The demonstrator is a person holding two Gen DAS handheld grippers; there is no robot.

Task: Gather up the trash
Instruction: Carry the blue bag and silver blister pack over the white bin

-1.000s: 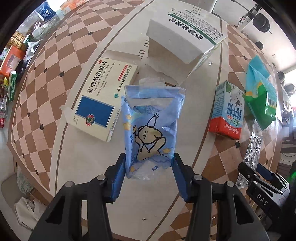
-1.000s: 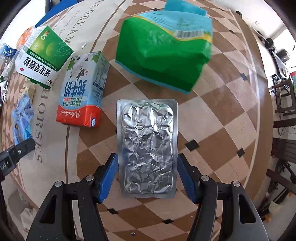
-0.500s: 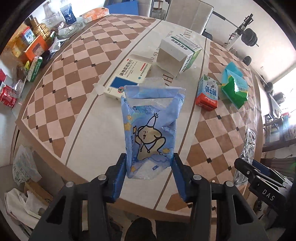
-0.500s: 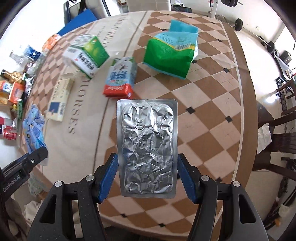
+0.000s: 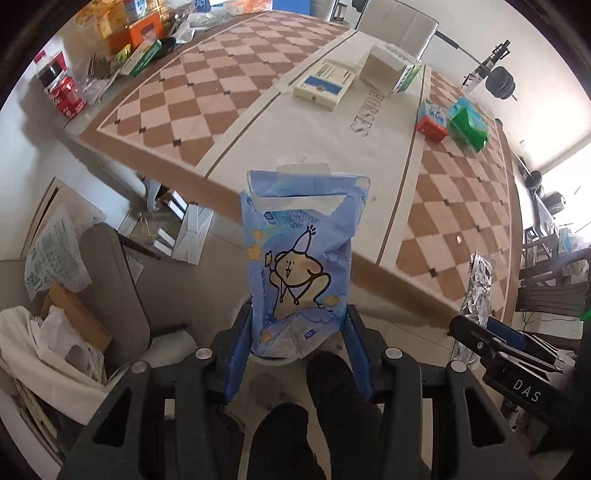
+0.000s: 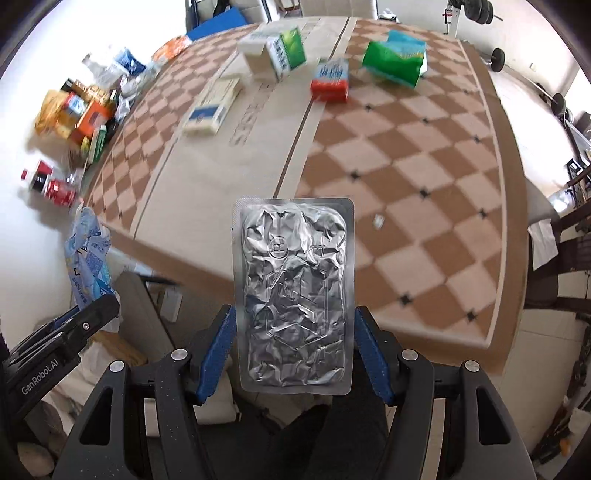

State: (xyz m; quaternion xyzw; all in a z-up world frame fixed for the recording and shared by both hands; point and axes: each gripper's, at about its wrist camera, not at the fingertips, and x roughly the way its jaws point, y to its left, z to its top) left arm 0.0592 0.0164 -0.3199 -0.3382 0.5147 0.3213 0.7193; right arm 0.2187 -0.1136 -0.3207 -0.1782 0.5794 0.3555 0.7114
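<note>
Left wrist view: the left hand-held gripper (image 5: 297,343) clamps a torn blue cartoon-printed plastic bag (image 5: 300,266) past the desk (image 5: 325,147) edge; the right hand-held gripper (image 6: 293,349) grips a crinkled silver foil pack (image 6: 293,295). Best release both only directly above the bin.

Probably a lived-in home: a checkered dining table (image 5: 229,99), white chair (image 5: 397,27) at twelve o'clock, barbell weights (image 5: 499,82) at two.

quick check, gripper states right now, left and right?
Left gripper: shut on the blue cartoon wrapper.
Right gripper: shut on the silver foil pack.
</note>
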